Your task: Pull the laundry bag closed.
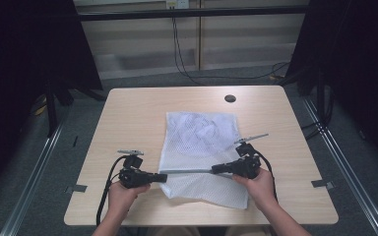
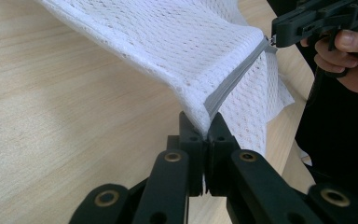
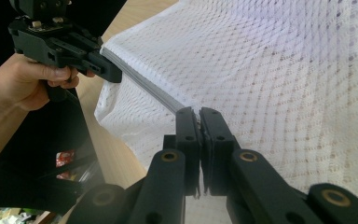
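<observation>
A white mesh bag (image 1: 202,137) lies on the wooden table (image 1: 128,113), with a grey zipper (image 1: 187,172) across its near part. My left gripper (image 1: 163,177) is shut on the zipper's left end. In the left gripper view the jaws (image 2: 208,126) pinch the mesh bag (image 2: 182,42) where the zipper (image 2: 237,79) starts. My right gripper (image 1: 215,170) is shut on the zipper farther right. Its jaws (image 3: 199,112) clamp the grey strip (image 3: 144,86) in the right gripper view. The zipper is stretched taut between both grippers, and the bag's edge is lifted off the table.
A round black hole (image 1: 230,98) sits in the table near its far edge. Black cables (image 1: 179,54) hang down the wall behind. Dark curtains stand on both sides. Bare tabletop lies left and right of the bag.
</observation>
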A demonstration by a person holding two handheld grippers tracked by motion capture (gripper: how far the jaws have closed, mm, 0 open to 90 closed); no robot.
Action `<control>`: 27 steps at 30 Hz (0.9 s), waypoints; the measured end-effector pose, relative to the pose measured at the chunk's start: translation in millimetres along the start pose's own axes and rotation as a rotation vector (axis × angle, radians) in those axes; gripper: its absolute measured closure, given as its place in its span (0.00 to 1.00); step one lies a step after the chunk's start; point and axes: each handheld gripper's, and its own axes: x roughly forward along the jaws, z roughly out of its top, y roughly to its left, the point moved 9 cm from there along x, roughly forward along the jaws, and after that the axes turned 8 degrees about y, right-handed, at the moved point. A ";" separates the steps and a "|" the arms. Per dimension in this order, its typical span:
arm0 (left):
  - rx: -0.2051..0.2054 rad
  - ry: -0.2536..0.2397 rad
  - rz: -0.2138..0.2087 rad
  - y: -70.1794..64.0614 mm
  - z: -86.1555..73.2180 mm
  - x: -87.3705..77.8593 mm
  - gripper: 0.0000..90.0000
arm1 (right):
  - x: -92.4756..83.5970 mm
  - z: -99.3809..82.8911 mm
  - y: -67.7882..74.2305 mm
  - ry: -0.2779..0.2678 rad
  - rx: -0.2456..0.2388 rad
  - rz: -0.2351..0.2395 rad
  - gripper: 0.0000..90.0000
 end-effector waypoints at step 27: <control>-0.001 0.006 0.004 1.3 -1.3 -1.4 0.98 | -3.7 -0.3 -2.7 -0.006 0.020 0.010 0.97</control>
